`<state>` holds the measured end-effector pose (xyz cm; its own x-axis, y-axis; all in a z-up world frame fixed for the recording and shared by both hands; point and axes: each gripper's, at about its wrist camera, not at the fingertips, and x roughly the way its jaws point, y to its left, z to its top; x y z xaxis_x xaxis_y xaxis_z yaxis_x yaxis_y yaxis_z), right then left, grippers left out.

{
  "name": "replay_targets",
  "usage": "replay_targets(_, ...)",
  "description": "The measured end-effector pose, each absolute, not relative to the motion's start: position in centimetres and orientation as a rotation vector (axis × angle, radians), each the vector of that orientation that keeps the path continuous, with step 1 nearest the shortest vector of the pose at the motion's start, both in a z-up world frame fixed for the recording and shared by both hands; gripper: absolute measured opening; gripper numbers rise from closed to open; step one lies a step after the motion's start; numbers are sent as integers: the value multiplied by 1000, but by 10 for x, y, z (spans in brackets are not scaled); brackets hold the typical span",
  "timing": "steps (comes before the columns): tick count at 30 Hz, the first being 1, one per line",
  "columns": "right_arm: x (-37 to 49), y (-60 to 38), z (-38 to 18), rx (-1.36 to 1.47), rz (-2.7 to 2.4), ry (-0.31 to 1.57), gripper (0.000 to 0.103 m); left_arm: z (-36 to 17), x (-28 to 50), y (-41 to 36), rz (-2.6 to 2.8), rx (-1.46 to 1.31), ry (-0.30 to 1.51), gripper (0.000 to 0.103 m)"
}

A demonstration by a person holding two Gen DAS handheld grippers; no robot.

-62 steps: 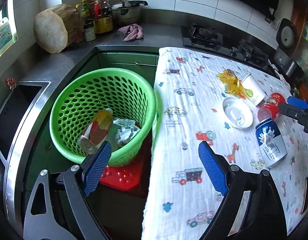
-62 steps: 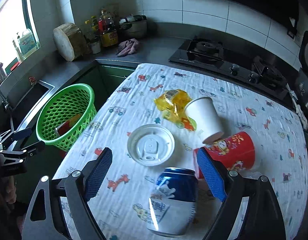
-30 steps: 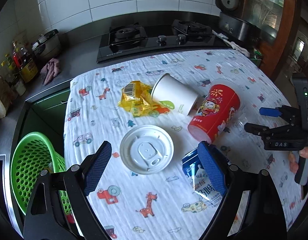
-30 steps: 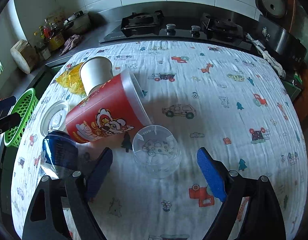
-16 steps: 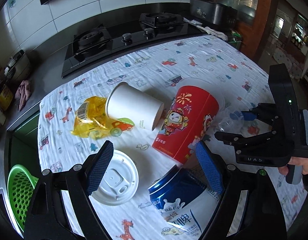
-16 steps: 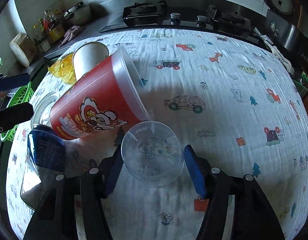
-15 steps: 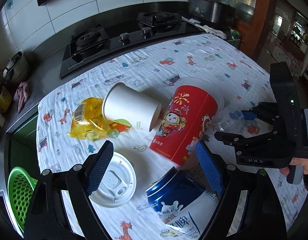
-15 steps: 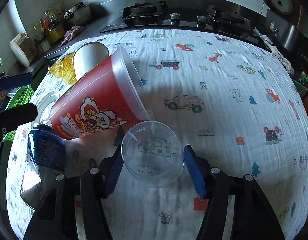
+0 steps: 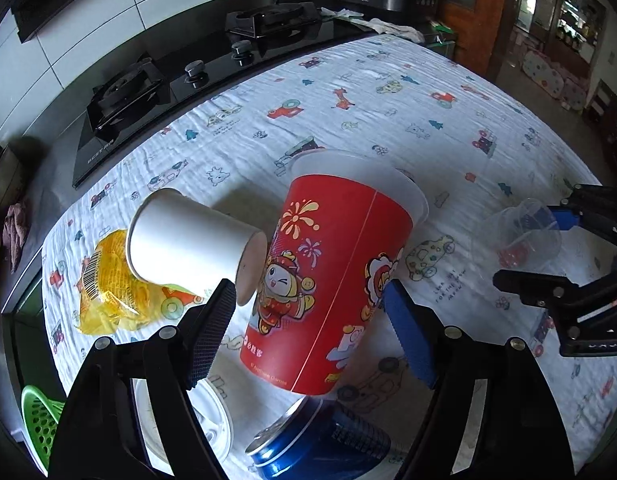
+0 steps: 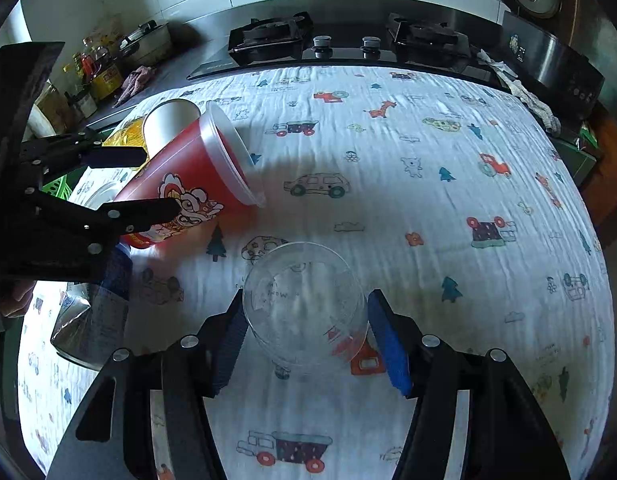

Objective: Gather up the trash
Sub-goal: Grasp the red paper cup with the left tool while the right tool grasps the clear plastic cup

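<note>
Presently your left hand-held gripper (image 9: 304, 332), jaws closing without contact, straddles the red cup (image 9: 332, 272) lying sideways, its long axis running away from you toward its rim.

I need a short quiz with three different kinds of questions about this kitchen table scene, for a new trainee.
1. True or false: the red cup stands upright.
2. What lies between the fingers of the right hand-held gripper? A) blue can B) clear plastic cup C) white lid
3. Fill in: the white paper cup lies partly on a ______ wrapper.

Key: 1 false, it lies tipped over; 2 B, the clear plastic cup; 3 yellow.
</note>
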<state>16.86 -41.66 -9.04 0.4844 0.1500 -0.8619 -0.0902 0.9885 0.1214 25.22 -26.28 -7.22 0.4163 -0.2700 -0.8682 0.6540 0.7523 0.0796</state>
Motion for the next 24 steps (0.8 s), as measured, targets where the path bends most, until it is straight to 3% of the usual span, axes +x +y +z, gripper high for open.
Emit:
replay_targets(11, 149, -421, -80, 65, 124, 1054, 58, -81, 251, -273, -561, 460, 966, 72)
replay_targets(24, 137, -387, -42, 33, 173, 1011, 58, -11, 201, -198, -528, 277, 856, 70)
